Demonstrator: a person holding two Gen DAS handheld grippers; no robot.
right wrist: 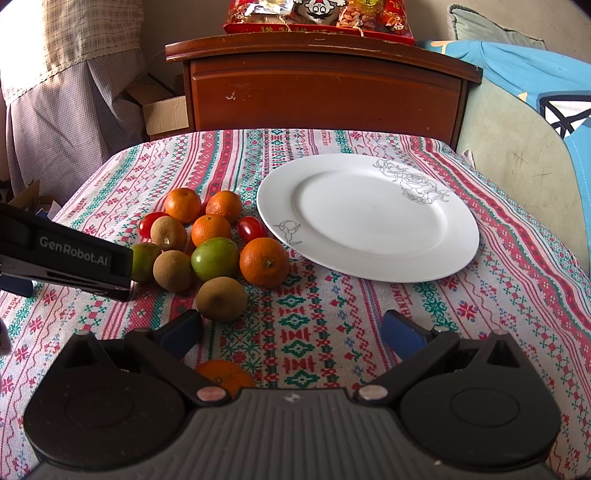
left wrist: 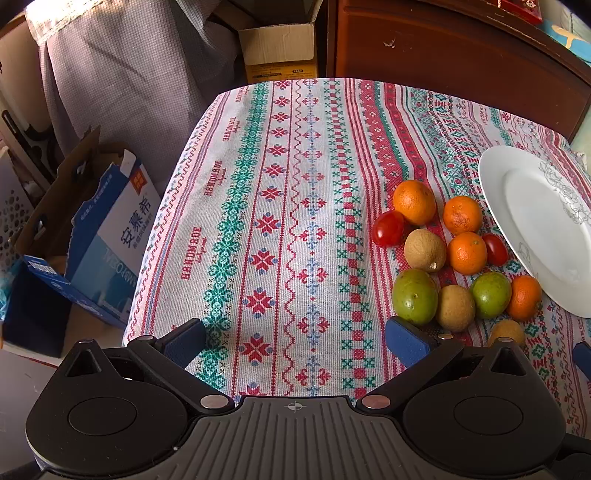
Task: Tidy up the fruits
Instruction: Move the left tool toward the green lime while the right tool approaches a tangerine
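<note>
A pile of small fruits lies on the patterned tablecloth: several oranges, green fruits, brown fruits and two red tomatoes. A white plate sits empty just right of the pile. One more orange lies close under my right gripper. My right gripper is open and empty, in front of the pile. My left gripper is open and empty, left of the pile; its body shows in the right wrist view.
A wooden cabinet stands behind the table with red snack packs on top. Cardboard boxes stand on the floor left of the table. A blue cushion and sofa lie to the right.
</note>
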